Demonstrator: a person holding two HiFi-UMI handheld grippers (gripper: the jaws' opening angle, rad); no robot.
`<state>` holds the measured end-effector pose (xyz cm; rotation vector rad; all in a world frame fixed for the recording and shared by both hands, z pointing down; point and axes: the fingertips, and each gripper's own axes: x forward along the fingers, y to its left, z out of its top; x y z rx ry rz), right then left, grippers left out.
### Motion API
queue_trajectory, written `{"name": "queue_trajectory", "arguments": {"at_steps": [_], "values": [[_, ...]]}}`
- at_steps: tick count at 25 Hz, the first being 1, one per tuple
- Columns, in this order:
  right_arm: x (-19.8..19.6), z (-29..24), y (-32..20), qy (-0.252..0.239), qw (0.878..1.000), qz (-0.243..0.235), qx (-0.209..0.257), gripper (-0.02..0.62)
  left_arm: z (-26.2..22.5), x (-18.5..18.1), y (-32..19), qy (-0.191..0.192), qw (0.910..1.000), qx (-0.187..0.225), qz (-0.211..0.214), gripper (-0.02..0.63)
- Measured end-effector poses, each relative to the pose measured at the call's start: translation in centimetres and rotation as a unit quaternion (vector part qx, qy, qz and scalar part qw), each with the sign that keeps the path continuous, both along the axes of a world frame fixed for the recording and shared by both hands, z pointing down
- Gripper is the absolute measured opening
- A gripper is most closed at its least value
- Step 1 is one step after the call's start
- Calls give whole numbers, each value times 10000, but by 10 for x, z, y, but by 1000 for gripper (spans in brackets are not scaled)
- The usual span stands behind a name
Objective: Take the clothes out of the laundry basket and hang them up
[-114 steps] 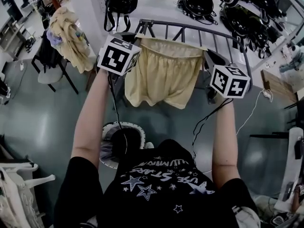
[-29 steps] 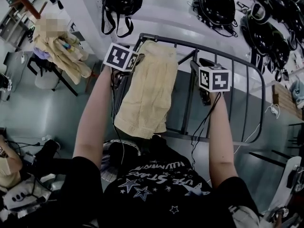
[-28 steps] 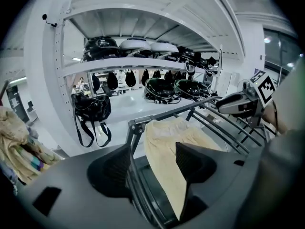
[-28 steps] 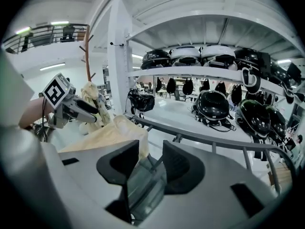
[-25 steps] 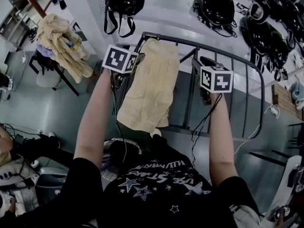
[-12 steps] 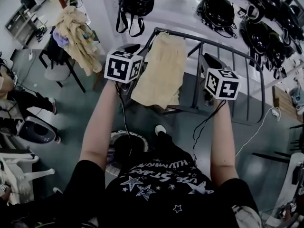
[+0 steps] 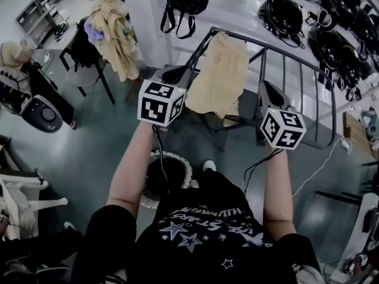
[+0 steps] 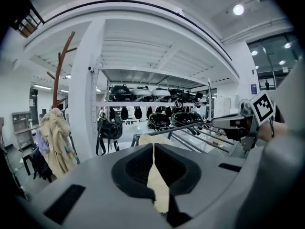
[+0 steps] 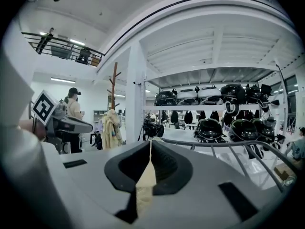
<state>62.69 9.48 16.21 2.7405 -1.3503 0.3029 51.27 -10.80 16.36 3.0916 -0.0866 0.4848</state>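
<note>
Pale yellow shorts (image 7: 222, 76) hang draped over the top bar of the grey metal drying rack (image 7: 296, 61). Both grippers are drawn back from the shorts, level with each other in front of the rack. My left gripper (image 7: 177, 76) is shut and empty; the yellow showing through its closed jaws (image 8: 157, 187) is the shorts on the rack behind them. My right gripper (image 7: 263, 89) is likewise shut and empty, with the same yellow cloth (image 9: 145, 182) beyond. The round white laundry basket (image 7: 176, 158) stands on the floor below my arms, its inside dark.
A coat stand with a beige jacket (image 7: 115, 28) and a dark chair (image 7: 83, 70) stand to the left. A black bag (image 7: 183, 5) hangs on a white post. Shelves with black helmets (image 7: 284, 13) stand behind the rack. A person (image 7: 23, 81) sits far left.
Both grippers let go of the shorts, drew back from the rack toward me and closed. The shorts stay draped over the bar.
</note>
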Motion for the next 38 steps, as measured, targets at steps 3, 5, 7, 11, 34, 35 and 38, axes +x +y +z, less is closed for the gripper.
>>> {"name": "queue_trajectory", "arguments": {"at_steps": [3, 5, 7, 11, 34, 35, 38], "values": [[-10, 8, 4, -19, 10000, -29, 51, 12, 6, -19, 9, 70, 9999, -100, 51, 25], [-16, 12, 6, -26, 9999, -83, 99, 12, 11, -30, 13, 73, 10000, -60, 4, 23], [-22, 20, 10, -52, 9998, -158, 95, 12, 18, -40, 17, 1, 9999, 46, -111, 21], [-30, 37, 19, -129, 9994, -324, 73, 12, 34, -53, 24, -163, 9992, 179, -330, 20], [-177, 144, 100, -1345, 9843, -1144, -66, 12, 105, -265, 73, -1115, 9707, 106, -2128, 20], [-185, 147, 96, -1365, 9832, -1210, -76, 12, 107, -275, 73, -1115, 9692, 91, -2196, 18], [-210, 147, 80, -1339, 9807, -1418, -131, 12, 112, -308, 68, -1156, 9647, 76, -2367, 19]]}}
